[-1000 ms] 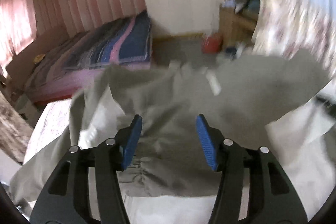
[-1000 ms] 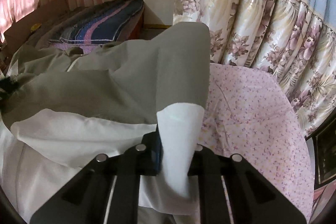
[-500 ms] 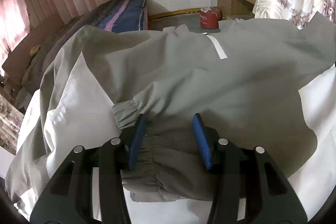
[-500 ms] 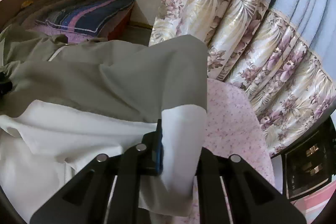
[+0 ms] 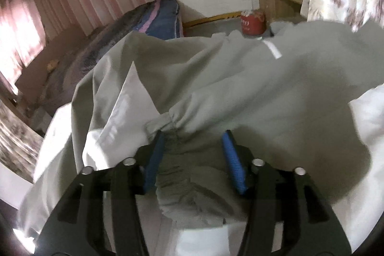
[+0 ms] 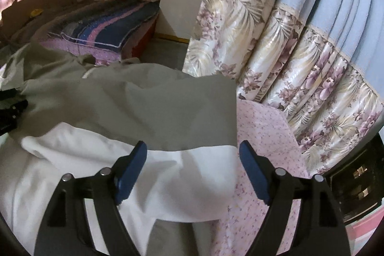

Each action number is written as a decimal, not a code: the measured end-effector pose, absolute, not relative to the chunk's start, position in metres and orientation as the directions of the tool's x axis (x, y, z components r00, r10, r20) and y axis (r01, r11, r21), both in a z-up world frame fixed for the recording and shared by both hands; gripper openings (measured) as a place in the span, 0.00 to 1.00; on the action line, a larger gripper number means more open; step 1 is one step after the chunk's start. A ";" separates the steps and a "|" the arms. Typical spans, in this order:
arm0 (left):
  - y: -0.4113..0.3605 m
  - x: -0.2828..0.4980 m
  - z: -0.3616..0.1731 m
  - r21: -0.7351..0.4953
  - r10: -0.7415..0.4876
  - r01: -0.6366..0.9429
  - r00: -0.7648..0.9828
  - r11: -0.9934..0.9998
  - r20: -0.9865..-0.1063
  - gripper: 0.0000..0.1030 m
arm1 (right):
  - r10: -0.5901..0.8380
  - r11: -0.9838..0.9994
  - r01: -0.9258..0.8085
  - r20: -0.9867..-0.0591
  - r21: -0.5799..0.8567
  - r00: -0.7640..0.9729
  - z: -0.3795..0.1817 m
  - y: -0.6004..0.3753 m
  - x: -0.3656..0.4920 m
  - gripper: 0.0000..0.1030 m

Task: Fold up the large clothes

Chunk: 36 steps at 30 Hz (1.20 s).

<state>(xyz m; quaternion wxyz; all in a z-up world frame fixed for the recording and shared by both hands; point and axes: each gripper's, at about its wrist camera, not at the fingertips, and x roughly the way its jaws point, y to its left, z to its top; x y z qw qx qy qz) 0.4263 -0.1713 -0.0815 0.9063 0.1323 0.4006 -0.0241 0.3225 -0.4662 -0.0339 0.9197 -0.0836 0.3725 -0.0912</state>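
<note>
My right gripper (image 6: 192, 169) has just let go: a second ago it was pinched tight on the white corner of the jacket (image 6: 148, 107), and now its jaws are swinging wide with that white hem lying flat between them, touched by neither pad. The corner has dropped onto the pink floral bedspread (image 6: 268, 136) at the lower centre of the right view, so I judge this fold laid down and this hand free for the next edge.

My left gripper (image 5: 193, 155) is opening too; the grey elastic cuff (image 5: 189, 181) sits between the blue pads at the lower centre of its frame, slack rather than squeezed, so I read it as released.

The jacket, grey outside and white inside, spreads over the bed through the middle of both views.

The only container I see is a red tin (image 5: 253, 22) on the floor, upper right of the left view; its contents are hidden.
</note>
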 end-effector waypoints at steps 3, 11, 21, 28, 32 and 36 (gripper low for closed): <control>-0.153 0.406 -0.059 0.132 0.003 0.132 0.694 0.982 -0.720 0.76 | -0.189 0.980 0.097 -0.666 -0.173 0.722 -0.023 -0.463 0.310 0.80; -0.038 0.337 0.002 0.002 -0.017 0.025 0.752 1.000 -0.659 0.91 | -0.094 0.995 0.056 -0.614 -0.081 0.784 0.001 -0.446 0.247 0.87; 0.158 0.239 -0.013 -0.062 0.169 -0.264 0.762 0.962 -0.625 0.92 | -0.020 1.000 0.023 -0.565 -0.001 0.825 0.009 -0.432 0.185 0.88; 0.234 0.211 -0.054 -0.055 0.296 -0.447 0.673 0.893 -0.678 0.92 | -0.009 1.000 0.017 -0.562 0.009 0.827 0.005 -0.423 0.182 0.88; 0.248 0.219 -0.071 -0.055 0.290 -0.471 0.627 0.880 -0.723 0.91 | 0.001 1.000 0.009 -0.565 0.013 0.825 0.004 -0.419 0.182 0.88; 0.250 0.232 -0.083 -0.155 0.161 -0.405 0.646 0.901 -0.747 0.49 | -0.003 1.000 0.010 -0.568 0.010 0.823 0.004 -0.421 0.182 0.88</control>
